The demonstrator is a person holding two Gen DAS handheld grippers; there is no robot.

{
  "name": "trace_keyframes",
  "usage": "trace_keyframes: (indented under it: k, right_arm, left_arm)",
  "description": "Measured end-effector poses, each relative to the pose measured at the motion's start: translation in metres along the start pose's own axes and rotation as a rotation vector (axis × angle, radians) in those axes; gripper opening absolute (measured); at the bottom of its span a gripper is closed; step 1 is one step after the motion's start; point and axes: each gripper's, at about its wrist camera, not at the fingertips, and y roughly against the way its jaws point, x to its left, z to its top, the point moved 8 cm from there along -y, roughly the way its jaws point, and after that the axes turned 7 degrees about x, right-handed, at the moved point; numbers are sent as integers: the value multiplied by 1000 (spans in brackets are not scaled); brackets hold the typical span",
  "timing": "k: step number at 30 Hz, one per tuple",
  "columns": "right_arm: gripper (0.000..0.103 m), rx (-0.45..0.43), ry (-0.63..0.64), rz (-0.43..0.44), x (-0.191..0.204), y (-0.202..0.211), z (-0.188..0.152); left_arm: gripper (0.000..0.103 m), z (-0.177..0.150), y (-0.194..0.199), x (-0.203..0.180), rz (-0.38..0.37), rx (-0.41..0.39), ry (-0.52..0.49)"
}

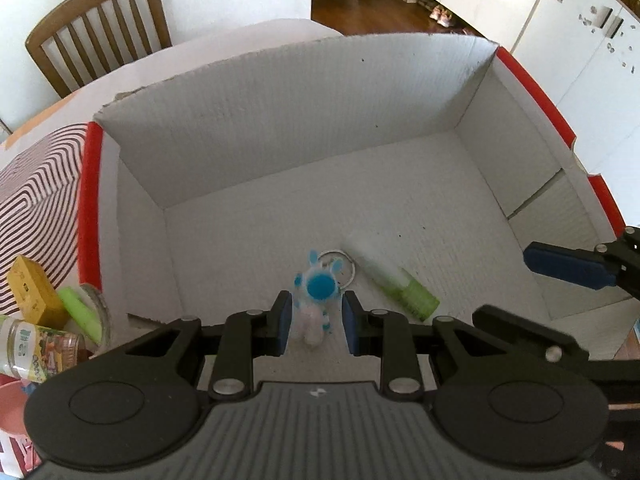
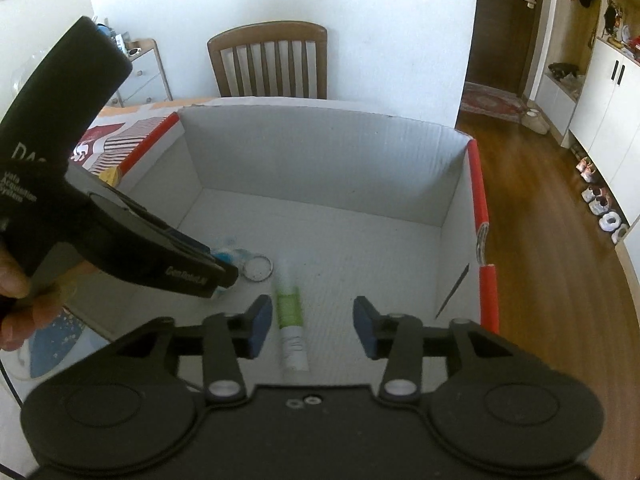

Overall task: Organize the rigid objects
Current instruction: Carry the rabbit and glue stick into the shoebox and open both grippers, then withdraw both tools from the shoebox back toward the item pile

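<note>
left claw [image 1: 313,322] seemingly gripping toy [image 1: 316,300] low in box [image 1: 280,128], contact blurred | right claw [image 2: 313,326] released over tube [image 2: 291,320] lying on box floor | risk: toy's ring [image 1: 340,266] snagging tube; right claw descending and nudging tube, rolling it

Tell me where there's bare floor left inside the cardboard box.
Free: the box floor along the back wall and toward the right wall. Crowded: the near edge, where the blue keychain toy and green tube lie close together.
</note>
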Motion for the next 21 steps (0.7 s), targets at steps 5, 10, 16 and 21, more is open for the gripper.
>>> trace_keyframes:
  k: [5,10,16,21]
  right_arm:
    - [49,-10,-11,1,-1,4,1]
    - [53,-27,-17,-2,-2,11,3]
    - [58,-47,-26,-12,-2,22,2]
    - [62,-73,-34,-13,-1,36,2]
  left_arm:
    - [26,-1,9,-4,28,-26,8]
    - [26,-4,20,-6,29,-54,23]
    - [26,-7,34,-9,30,-92,27]
    - [26,-14,53,-10,-5,-134,46]
